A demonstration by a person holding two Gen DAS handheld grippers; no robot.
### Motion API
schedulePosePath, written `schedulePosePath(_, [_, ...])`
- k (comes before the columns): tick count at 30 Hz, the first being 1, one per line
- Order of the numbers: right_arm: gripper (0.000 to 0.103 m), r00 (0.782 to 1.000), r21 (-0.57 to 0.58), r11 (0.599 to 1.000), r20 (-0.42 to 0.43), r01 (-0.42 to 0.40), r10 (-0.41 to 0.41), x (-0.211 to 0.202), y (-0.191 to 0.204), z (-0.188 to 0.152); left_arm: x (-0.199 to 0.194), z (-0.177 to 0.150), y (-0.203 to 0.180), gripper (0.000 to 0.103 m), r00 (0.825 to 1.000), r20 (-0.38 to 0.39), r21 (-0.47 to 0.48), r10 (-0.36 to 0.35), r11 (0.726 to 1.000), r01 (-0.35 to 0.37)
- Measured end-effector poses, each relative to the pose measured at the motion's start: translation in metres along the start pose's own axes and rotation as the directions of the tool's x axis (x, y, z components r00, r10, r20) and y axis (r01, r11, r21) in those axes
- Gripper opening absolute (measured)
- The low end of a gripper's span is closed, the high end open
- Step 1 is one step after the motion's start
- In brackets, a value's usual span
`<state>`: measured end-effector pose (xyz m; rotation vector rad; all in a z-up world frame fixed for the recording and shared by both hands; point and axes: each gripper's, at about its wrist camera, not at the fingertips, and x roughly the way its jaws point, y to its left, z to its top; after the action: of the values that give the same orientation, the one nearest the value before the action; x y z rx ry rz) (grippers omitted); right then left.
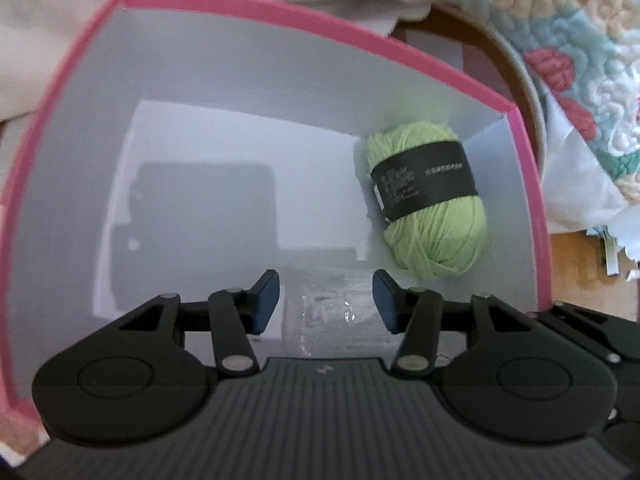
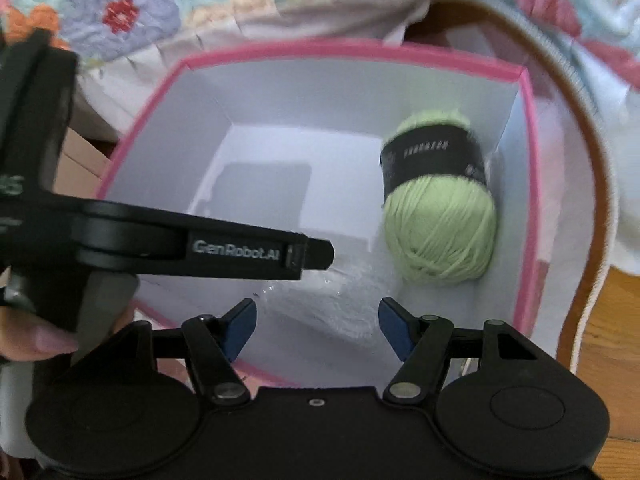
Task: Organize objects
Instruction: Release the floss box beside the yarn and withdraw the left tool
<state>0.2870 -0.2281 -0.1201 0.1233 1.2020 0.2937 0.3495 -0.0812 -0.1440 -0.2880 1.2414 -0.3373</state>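
Observation:
A pink-rimmed box (image 1: 256,8) with white inner walls fills the left wrist view and shows in the right wrist view (image 2: 528,200). A light green yarn ball (image 1: 428,200) with a black label lies in its far right corner, seen also from the right wrist (image 2: 440,216). A white item in clear plastic wrap (image 1: 332,312) lies on the box floor near the front, also in the right wrist view (image 2: 332,300). My left gripper (image 1: 326,300) is open above the wrapped item. My right gripper (image 2: 318,330) is open and empty over the box's near edge. The left gripper's body (image 2: 240,252) crosses the right wrist view.
A flowered quilt (image 2: 132,4) and cream cloth (image 1: 48,40) lie behind the box. A round wooden hoop (image 2: 600,184) curves along the right. Wooden floor (image 2: 616,320) shows at the lower right. A cardboard box (image 2: 80,164) sits left of the pink box.

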Motion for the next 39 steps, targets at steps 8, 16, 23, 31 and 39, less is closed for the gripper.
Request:
schedulePosePath(8, [0.073, 0.99, -0.019, 1.0, 0.138, -0.01, 0.012, -0.053, 0.007, -0.019, -0.063, -0.02, -0.003, 0.05, 0.997, 0.033, 0.008, -0.073, 0.997, 0.072])
schedulePosePath(16, [0.074, 0.977, -0.107, 0.994, 0.209, -0.007, 0.03, -0.115, 0.035, -0.042, -0.151, -0.055, -0.014, 0.055, 0.997, 0.074, 0.144, -0.017, 0.99, 0.006])
schedulePosePath(23, [0.075, 0.976, -0.2, 0.98, 0.212, -0.004, 0.047, -0.161, 0.066, -0.07, -0.219, -0.087, -0.003, 0.062, 0.996, 0.088, 0.202, -0.005, 0.979, -0.013])
schedulePosePath(31, [0.078, 0.983, -0.24, 0.97, 0.17, -0.026, 0.068, -0.199, 0.091, -0.11, -0.257, -0.125, -0.003, 0.065, 0.998, 0.055, 0.296, 0.01, 0.955, -0.026])
schedulePosePath(39, [0.079, 0.983, -0.272, 0.962, 0.166, -0.029, 0.077, -0.21, 0.117, -0.147, -0.265, -0.163, -0.004, 0.084, 0.998, 0.065, 0.354, -0.001, 0.935, -0.022])
